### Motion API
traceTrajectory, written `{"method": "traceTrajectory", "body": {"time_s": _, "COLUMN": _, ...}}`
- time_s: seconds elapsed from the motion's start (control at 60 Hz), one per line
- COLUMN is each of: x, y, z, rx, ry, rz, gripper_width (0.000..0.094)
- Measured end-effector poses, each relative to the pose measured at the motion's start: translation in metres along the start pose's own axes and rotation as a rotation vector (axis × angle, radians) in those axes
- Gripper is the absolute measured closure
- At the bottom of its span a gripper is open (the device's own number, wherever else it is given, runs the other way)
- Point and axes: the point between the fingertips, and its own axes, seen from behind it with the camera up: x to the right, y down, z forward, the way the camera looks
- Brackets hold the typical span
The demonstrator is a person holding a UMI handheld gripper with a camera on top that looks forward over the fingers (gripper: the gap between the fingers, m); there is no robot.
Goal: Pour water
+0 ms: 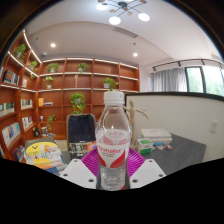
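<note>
one water bottle [114,140] upright – clamped between the gripper's [113,166] two fingers.

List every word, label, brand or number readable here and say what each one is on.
No text can be read.
Water bottle, between the gripper fingers: its pink-red label has print, too blurred to read.
Colourful packet beside it: print too small to read.
Books on the shelves: covers unreadable.

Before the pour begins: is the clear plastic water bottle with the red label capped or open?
Capped. The clear plastic water bottle stands upright between the gripper's fingers, and a white cap sits on its neck.
</note>
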Motion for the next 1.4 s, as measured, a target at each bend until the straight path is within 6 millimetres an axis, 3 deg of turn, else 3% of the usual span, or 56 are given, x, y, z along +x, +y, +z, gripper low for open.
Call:
{"method": "traceTrajectory", "body": {"time_s": 0.067, "x": 0.016, "y": 0.019, "z": 0.011, "rx": -0.032, "ry": 0.028, "rz": 0.003, "gripper_width": 0.058}}
{"method": "traceTrajectory", "body": {"time_s": 0.1, "x": 0.031, "y": 0.04, "z": 0.025, "rx": -0.044, "ry": 0.04, "rz": 0.008, "gripper_width": 0.0579}}
{"method": "traceTrajectory", "body": {"time_s": 0.167, "x": 0.046, "y": 0.055, "z": 0.03, "rx": -0.063, "ry": 0.058, "rz": 0.006, "gripper_width": 0.0579}}
{"method": "traceTrajectory", "body": {"time_s": 0.417, "x": 0.058, "y": 0.111, "z": 0.049, "rx": -0.115, "ry": 0.076, "rz": -0.074, "gripper_width": 0.058}}
{"method": "traceTrajectory", "body": {"time_s": 0.533, "x": 0.058, "y": 0.11, "z": 0.045, "rx": -0.079, "ry": 0.077, "rz": -0.077, "gripper_width": 0.0552}}
{"method": "traceTrajectory", "body": {"time_s": 0.7, "x": 0.058, "y": 0.11, "z": 0.043, "rx": -0.052, "ry": 0.085, "rz": -0.085, "gripper_width": 0.042}}
{"method": "traceTrajectory", "body": {"time_s": 0.783, "x": 0.058, "y": 0.122, "z": 0.041, "rx": -0.098, "ry": 0.072, "rz": -0.121, "gripper_width": 0.0165}}
{"method": "traceTrajectory", "body": {"time_s": 0.833, "x": 0.056, "y": 0.129, "z": 0.036, "rx": -0.116, "ry": 0.057, "rz": -0.134, "gripper_width": 0.0071}}
{"method": "traceTrajectory", "body": {"time_s": 0.95, "x": 0.048, "y": 0.138, "z": 0.017, "rx": -0.136, "ry": 0.004, "rz": -0.109, "gripper_width": 0.0058}}
{"method": "traceTrajectory", "body": {"time_s": 1.083, "x": 0.043, "y": 0.147, "z": -0.021, "rx": -0.169, "ry": -0.034, "rz": -0.097, "gripper_width": 0.0059}}
{"method": "traceTrajectory", "body": {"time_s": 1.217, "x": 0.039, "y": 0.136, "z": -0.071, "rx": -0.15, "ry": -0.089, "rz": -0.108, "gripper_width": 0.0058}}
{"method": "traceTrajectory", "body": {"time_s": 1.4, "x": 0.013, "y": 0.12, "z": -0.14, "rx": -0.124, "ry": -0.243, "rz": -0.091, "gripper_width": 0.0057}}
